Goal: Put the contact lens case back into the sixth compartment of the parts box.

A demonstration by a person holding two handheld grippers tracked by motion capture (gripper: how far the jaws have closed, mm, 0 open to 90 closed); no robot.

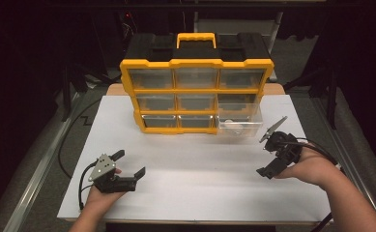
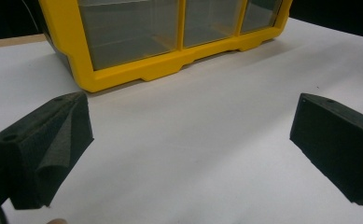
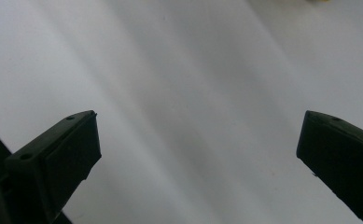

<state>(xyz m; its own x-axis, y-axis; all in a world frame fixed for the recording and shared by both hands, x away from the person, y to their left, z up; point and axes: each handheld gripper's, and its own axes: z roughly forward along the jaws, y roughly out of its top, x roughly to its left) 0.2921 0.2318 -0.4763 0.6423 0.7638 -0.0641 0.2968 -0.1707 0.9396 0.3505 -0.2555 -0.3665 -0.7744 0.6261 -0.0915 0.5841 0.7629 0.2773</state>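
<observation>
A yellow and black organizer case [image 1: 196, 63] with clear drawers stands upright at the back of the white table [image 1: 200, 183]. Its bottom right drawer [image 1: 239, 124] is pulled out toward me, and something small and pale seems to lie in it. My left gripper [image 1: 130, 163] rests open near the front left, its jaws pointing toward the case. In the left gripper view the case's lower drawers [image 2: 132, 32] sit beyond the left gripper [image 2: 191, 121]. My right gripper [image 1: 268, 155] hovers open at the right, just in front of the pulled-out drawer. In the right gripper view the right gripper [image 3: 200, 126] faces bare table.
A yellow carry handle [image 1: 196, 38] tops the case. A black cable [image 1: 74, 130] runs along the floor left of the table. Dark stands and a metal rail flank the table on both sides. The table's front edge lies close to my hands.
</observation>
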